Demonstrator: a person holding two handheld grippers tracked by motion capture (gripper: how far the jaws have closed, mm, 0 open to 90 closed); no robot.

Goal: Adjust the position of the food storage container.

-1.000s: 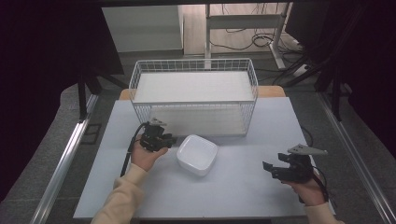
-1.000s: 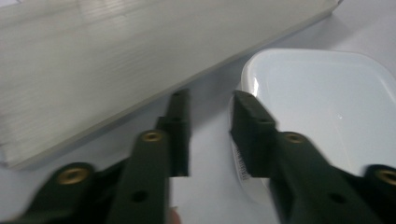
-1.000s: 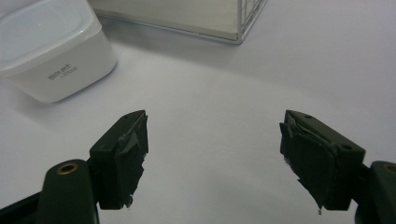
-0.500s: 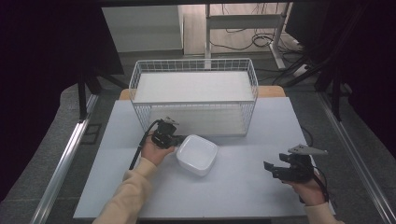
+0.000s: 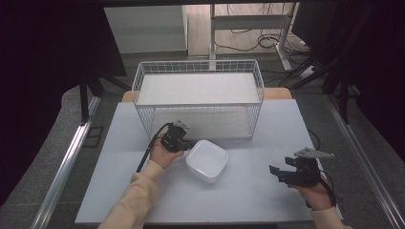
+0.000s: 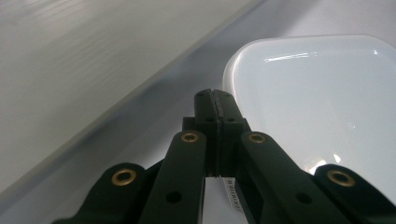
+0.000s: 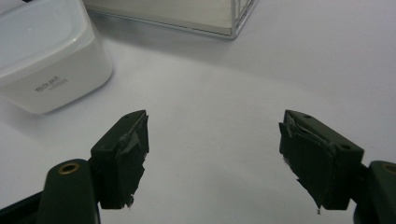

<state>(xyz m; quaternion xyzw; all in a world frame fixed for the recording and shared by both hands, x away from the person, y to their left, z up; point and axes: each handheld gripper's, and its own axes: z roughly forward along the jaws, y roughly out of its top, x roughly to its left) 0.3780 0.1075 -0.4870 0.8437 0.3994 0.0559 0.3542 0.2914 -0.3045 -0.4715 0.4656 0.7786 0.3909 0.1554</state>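
Two grippers worked the white tabletop. We noted the white rounded-square plastic container lying mid-table, just in front of the white wire basket. The left gripper sat at the container's left edge, far nearer than the right gripper, which hung well apart to the container's right. Its jaws had just been closing and stood pressed together with nothing between them, tips beside the rim. We saw the right gripper's jaws spread wide, empty, pointing toward the container.
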